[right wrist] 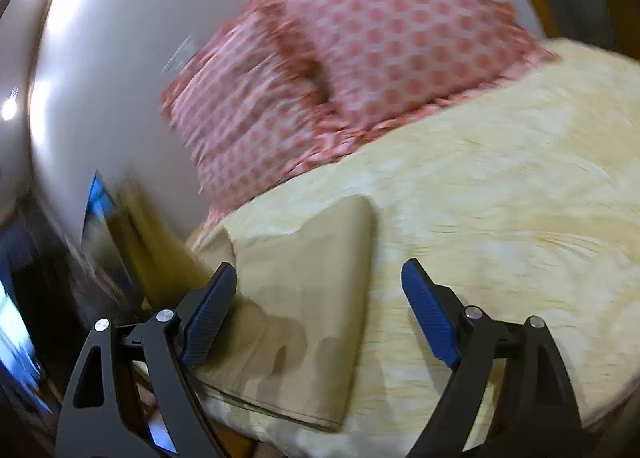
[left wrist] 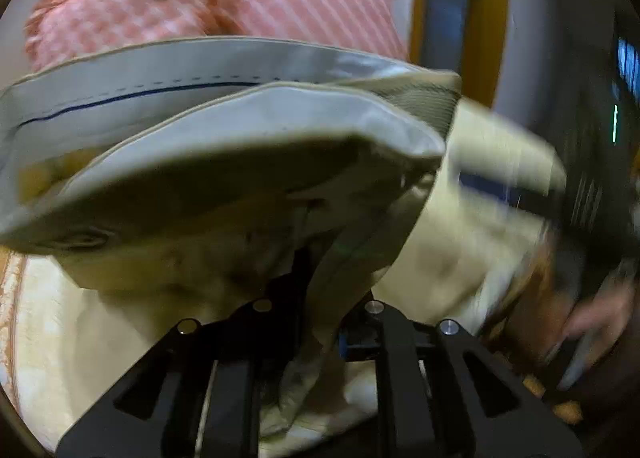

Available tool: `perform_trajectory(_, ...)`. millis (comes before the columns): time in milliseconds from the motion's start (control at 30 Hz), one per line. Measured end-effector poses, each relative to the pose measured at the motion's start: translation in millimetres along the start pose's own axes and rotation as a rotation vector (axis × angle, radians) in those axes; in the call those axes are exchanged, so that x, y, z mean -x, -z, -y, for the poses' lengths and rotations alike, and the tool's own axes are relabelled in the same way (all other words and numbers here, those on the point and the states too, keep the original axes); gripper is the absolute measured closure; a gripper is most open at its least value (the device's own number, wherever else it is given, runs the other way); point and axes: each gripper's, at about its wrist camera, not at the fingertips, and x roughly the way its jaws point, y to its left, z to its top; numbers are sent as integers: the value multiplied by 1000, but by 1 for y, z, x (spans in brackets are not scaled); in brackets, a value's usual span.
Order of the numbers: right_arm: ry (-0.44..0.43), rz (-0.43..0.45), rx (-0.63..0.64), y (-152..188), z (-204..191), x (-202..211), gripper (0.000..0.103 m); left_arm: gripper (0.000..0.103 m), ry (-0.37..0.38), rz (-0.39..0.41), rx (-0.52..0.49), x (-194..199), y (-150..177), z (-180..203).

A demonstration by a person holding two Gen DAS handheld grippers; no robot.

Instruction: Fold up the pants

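The khaki pants [left wrist: 240,177] hang bunched in front of the left wrist camera, waistband open and its pale lining with a blue stitch line showing. My left gripper [left wrist: 320,298] is shut on the pants, the cloth pinched between its black fingers. In the right wrist view, a flat leg of the pants [right wrist: 304,318] lies on the yellow bedspread [right wrist: 500,217] near the bed's left edge. My right gripper [right wrist: 320,298] is open and empty, its blue pads [right wrist: 430,312] wide apart just above that leg.
Pink patterned pillows [right wrist: 360,57] lie at the head of the bed against the white wall. The bed's left edge drops to a dark floor area [right wrist: 60,278]. A hand and a dark device [left wrist: 592,298] are at the right of the left wrist view.
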Motion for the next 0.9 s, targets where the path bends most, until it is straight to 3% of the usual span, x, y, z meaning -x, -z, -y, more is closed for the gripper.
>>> perform_trajectory(167,-51,-12,-99,-16,17,0,17,85,-81,84,-82,13,2,11)
perform_trajectory(267,-94,-7,25,-25,-11,2,17,81,-103,71,-136,12,7,17)
perform_trajectory(367,-144,-29,213,-25,-54,2,17,67,-59,77,-150,13,19,25)
perform_trajectory(433,-154,-34,302,-23,-73,3,17,48,1,144,-161,28,26,29)
perform_trajectory(533,-181,-52,413,-16,-96,5,17,28,67,251,-165,58,42,29)
perform_trajectory(633,-252,-80,480,-5,-118,7,17,27,104,270,-133,80,64,14)
perform_trajectory(767,-325,-109,676,35,-167,6,16,27,94,253,-24,105,95,-21)
perform_trajectory(833,-347,-129,757,56,-186,-1,16,24,41,255,46,117,110,-43)
perform_trajectory(900,-360,-156,844,84,-204,-11,16,20,-59,265,113,130,126,-60)
